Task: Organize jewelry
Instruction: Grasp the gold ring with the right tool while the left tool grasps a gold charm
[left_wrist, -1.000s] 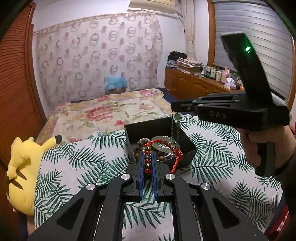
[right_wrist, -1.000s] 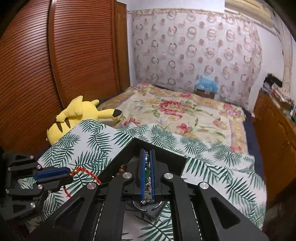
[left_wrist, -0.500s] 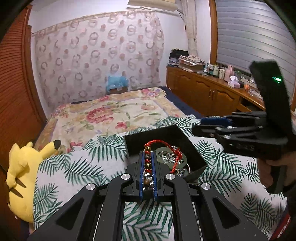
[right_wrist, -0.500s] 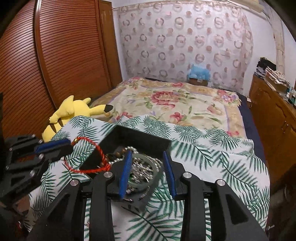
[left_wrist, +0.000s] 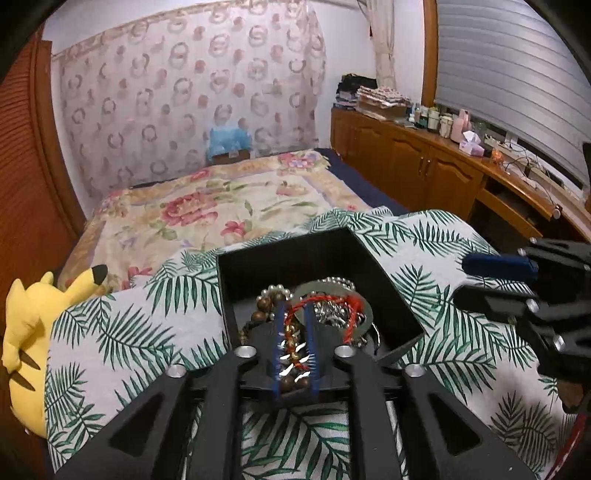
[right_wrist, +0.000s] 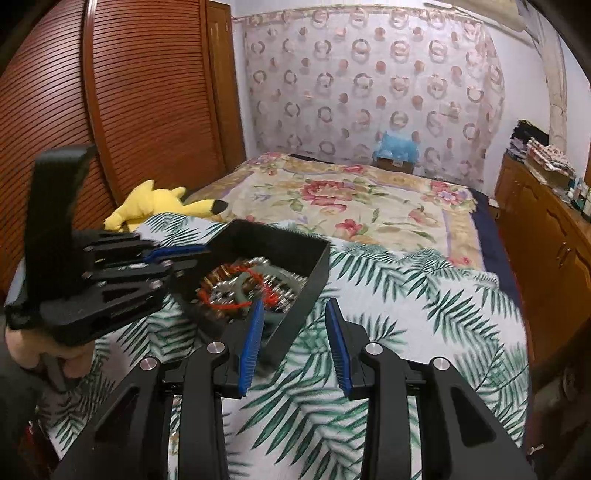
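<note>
Right now your left gripper (left_wrist: 294, 325) is opening, jaws a little apart around the beaded bracelet (left_wrist: 290, 354) inside the black box (left_wrist: 295, 254); your right gripper (right_wrist: 295, 306) stands part open and empty beside that box.

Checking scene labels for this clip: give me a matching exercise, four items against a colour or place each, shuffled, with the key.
Items:
1. plush toy
2. jewelry box
3. cord bracelet
4. bottles

Descriptions:
A. black, on the palm-leaf cloth
B. red, inside the box
C. yellow, at the bed's edge by the wooden doors
D. on the wooden sideboard under the blinds

Pairs: 1-C, 2-A, 3-B, 4-D
</note>
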